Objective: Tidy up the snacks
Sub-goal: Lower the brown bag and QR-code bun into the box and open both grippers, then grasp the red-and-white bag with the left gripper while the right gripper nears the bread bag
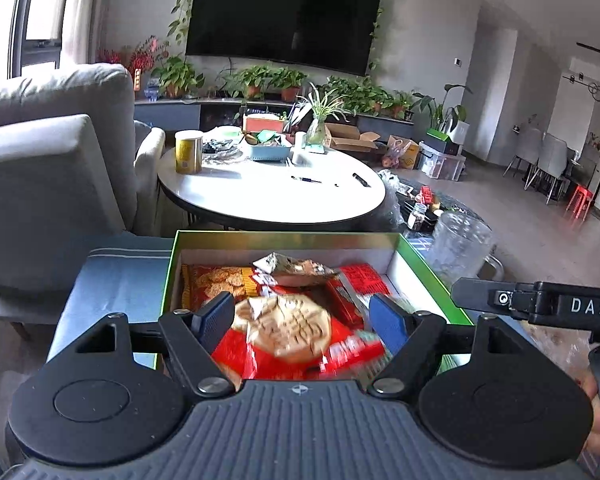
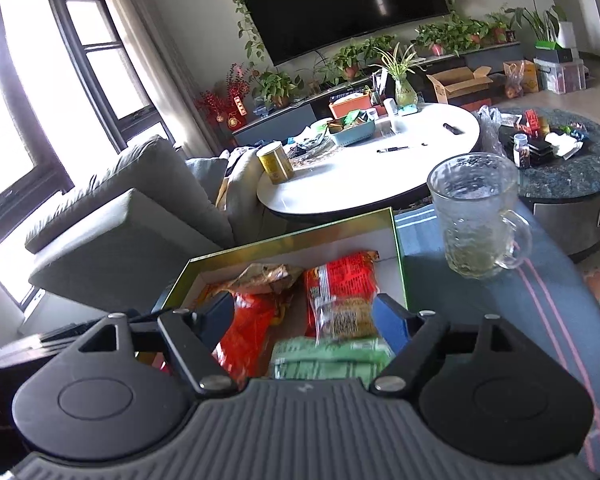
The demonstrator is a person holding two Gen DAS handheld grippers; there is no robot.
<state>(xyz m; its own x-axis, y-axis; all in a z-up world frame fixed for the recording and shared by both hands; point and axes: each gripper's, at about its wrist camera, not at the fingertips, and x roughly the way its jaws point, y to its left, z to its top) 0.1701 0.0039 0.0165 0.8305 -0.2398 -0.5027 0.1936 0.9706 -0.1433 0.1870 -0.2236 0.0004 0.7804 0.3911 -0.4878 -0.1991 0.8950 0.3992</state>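
Both grippers over green-rimmed box (image 1: 420, 264) of snack packets; left gripper (image 1: 302, 318) wide around red biscuit pack (image 1: 288, 336), right gripper (image 2: 302, 314) wide; glass mug (image 2: 480, 216) just beside rim.

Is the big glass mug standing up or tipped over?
Standing up. The glass mug sits upright on the blue cloth, its open rim on top, beside the green-edged box.
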